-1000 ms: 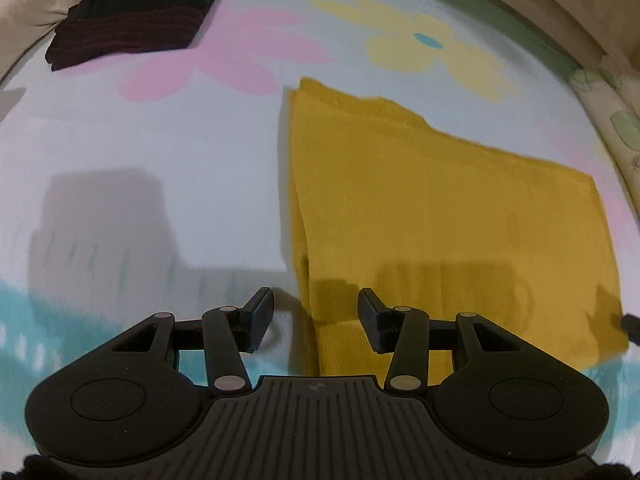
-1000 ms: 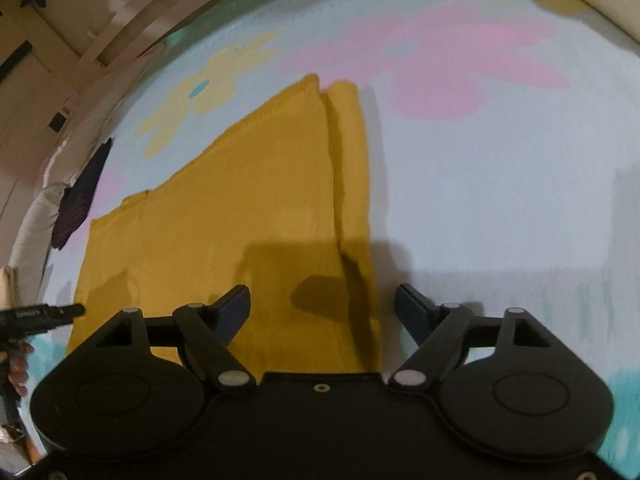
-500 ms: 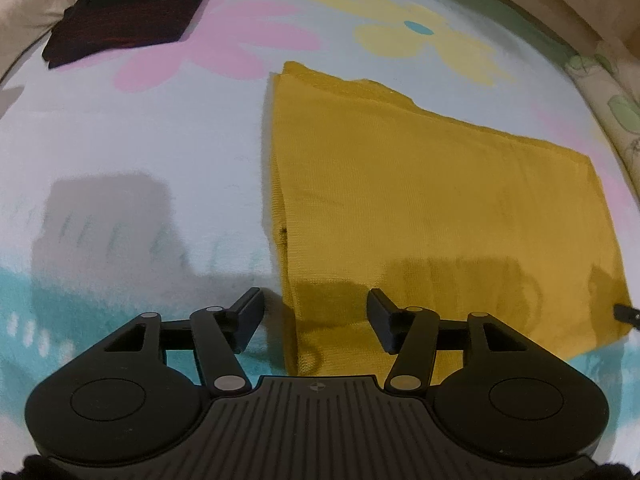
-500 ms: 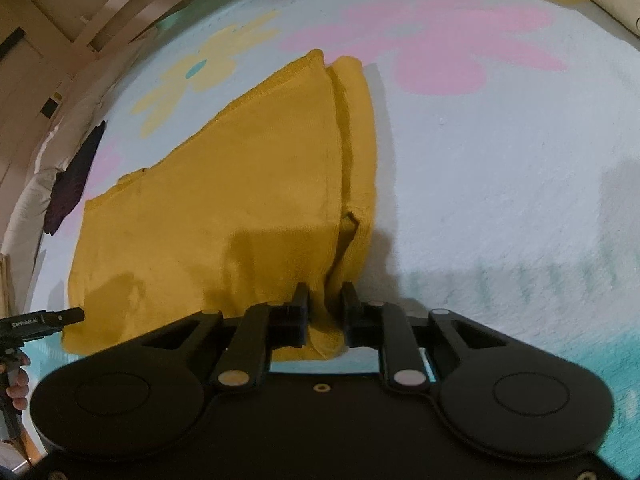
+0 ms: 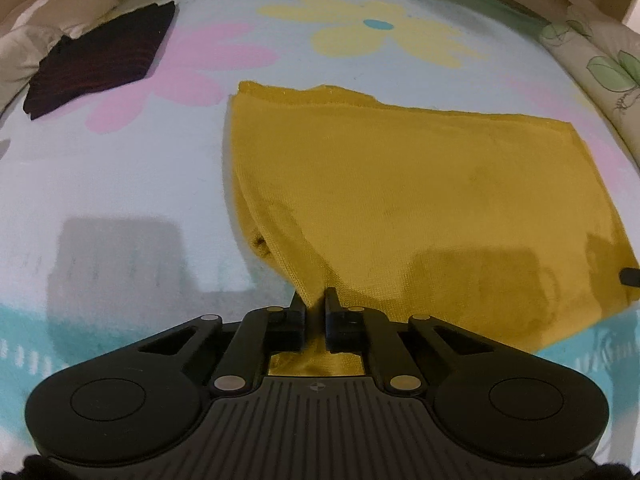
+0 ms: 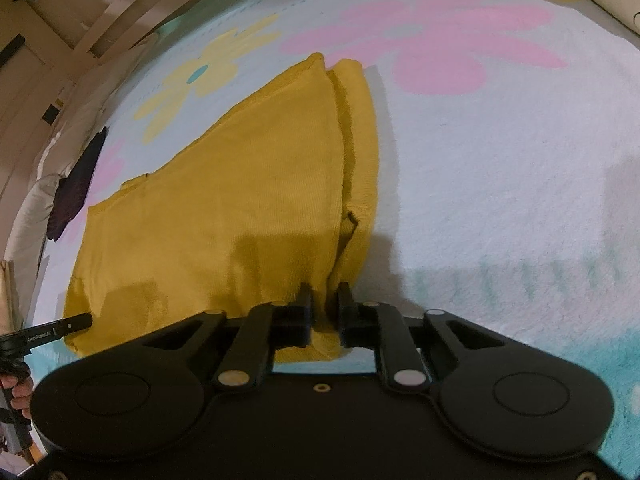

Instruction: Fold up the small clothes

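A mustard-yellow knit garment [image 5: 420, 184] lies mostly flat on a flowered blanket, with its side edges folded in; it also shows in the right wrist view [image 6: 224, 220]. My left gripper [image 5: 316, 300] is shut on the garment's near left corner, which is lifted a little off the blanket. My right gripper [image 6: 324, 294] is shut on the near right corner, by the folded-in strip. The left gripper's fingertip [image 6: 76, 322] shows at the far left of the right wrist view, and the right gripper's fingertip [image 5: 630, 276] at the right edge of the left wrist view.
A folded dark striped garment [image 5: 100, 64] lies at the far left on the blanket [image 5: 120, 184], near a pale cushion [image 5: 24, 44]. A leaf-patterned pillow [image 5: 600, 64] borders the far right. A wooden bed frame [image 6: 100, 28] runs behind.
My left gripper has shut on the garment's near left corner and raised it. My right gripper shut on the near right corner half a second ago and still holds it.
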Tool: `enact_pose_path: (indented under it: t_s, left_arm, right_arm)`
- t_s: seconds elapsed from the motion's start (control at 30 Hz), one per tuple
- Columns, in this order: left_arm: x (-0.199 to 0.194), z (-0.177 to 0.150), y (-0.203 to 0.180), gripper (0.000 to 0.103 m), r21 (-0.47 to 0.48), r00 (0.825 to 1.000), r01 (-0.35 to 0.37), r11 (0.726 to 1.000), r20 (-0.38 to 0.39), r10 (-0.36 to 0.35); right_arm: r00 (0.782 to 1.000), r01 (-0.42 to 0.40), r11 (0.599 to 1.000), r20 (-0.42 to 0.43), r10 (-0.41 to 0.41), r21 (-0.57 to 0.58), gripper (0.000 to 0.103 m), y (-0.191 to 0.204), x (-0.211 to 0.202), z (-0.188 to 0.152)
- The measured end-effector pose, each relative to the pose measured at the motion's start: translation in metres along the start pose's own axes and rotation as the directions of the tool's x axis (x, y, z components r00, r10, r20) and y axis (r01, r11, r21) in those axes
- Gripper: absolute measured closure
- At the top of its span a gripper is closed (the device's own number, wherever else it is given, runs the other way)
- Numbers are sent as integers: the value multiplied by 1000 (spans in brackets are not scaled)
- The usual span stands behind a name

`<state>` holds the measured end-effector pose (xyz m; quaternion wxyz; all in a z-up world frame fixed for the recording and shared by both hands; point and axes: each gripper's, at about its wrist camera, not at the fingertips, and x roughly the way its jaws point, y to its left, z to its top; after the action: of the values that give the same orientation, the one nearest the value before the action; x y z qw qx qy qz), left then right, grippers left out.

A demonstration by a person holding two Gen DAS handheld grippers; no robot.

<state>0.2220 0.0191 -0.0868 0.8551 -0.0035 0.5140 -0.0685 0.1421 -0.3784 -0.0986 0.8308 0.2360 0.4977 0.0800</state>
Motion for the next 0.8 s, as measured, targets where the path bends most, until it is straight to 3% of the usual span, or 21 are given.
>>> enact_pose_path:
  t_s: [0.17,0.3,0.4,0.5,0.53,0.57,0.6,0.63,0.67,0.73,0.8]
  left_arm:
    - [-14,5,10,96,-16,1000,16,1000,18,-15]
    - [-11,3,14,95,-21,999,46,999,-20,-46]
    - [-4,1,9,92,16,998,-13,1000,-69,14]
    - [-15,7,2,92,41,997,-44,998,-62,46]
    - [-21,9,-1,92,46,997,-59,997,-39,61]
    - [-27,12,-3,92,46,997,-72,996,-8,72]
    - [-32,16,-4,90,43,996,-85,995,24,84]
    - [-37,21,-7,89,33,994,-93,995,64,91]
    - [-41,25,-8,87,25,992,-89,996,94,86]
    - [-42,32,-12,77,8,989,-64,998,132,63]
    - [-38,38,-18,77,-3,990,-34,999,136,34]
  right_arm:
    - [999,-38,999,6,38,27,88,1,-13,0]
    - [998,-61,997,14,60,52,90,-3,-23,-2]
    - [1000,-22,997,-17,23,75,83,-10,-18,-3]
    - [999,-16,995,-32,20,103,77,-15,-15,-4]
    - [1000,-20,994,-17,22,103,66,-15,-18,-2]
    - [1000,-24,995,2,24,100,49,-14,-21,1]
    - [999,-33,995,28,30,92,40,-12,-25,4]
    - [997,-48,995,58,43,86,18,-9,-28,7]
    - [995,-61,995,88,53,84,12,-8,-30,9]
    - [988,-87,993,135,76,77,13,-4,-29,16]
    - [985,-100,992,151,87,80,11,-1,-23,24]
